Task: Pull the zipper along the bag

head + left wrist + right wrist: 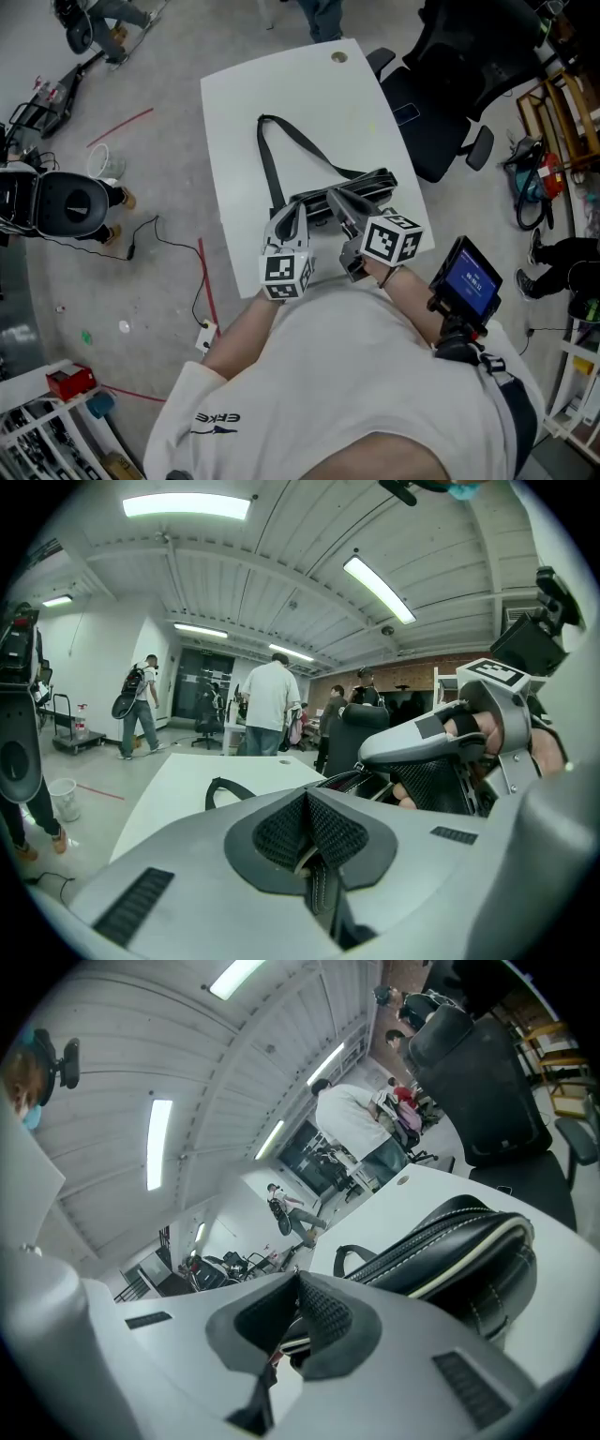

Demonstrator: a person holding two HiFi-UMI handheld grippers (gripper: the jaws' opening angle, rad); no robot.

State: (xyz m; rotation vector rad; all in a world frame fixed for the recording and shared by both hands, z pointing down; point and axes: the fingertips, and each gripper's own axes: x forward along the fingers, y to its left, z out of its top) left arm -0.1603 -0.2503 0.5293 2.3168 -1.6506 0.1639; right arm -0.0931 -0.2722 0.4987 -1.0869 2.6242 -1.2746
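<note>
A black bag with pale trim lies near the front edge of the white table, and its long strap loops toward the far side. Both grippers meet at the bag's near end. My left gripper is shut on a black stitched leather tab of the bag. Close on its right, my right gripper is shut on a thin dark-and-pale piece at the bag's top edge, seemingly the zipper pull. In the right gripper view the bag's body lies just beyond the jaws.
A black office chair stands at the table's right far corner. At my right hip is a device with a blue screen. Cables and a red strip lie on the floor to the left. Several people stand beyond the table.
</note>
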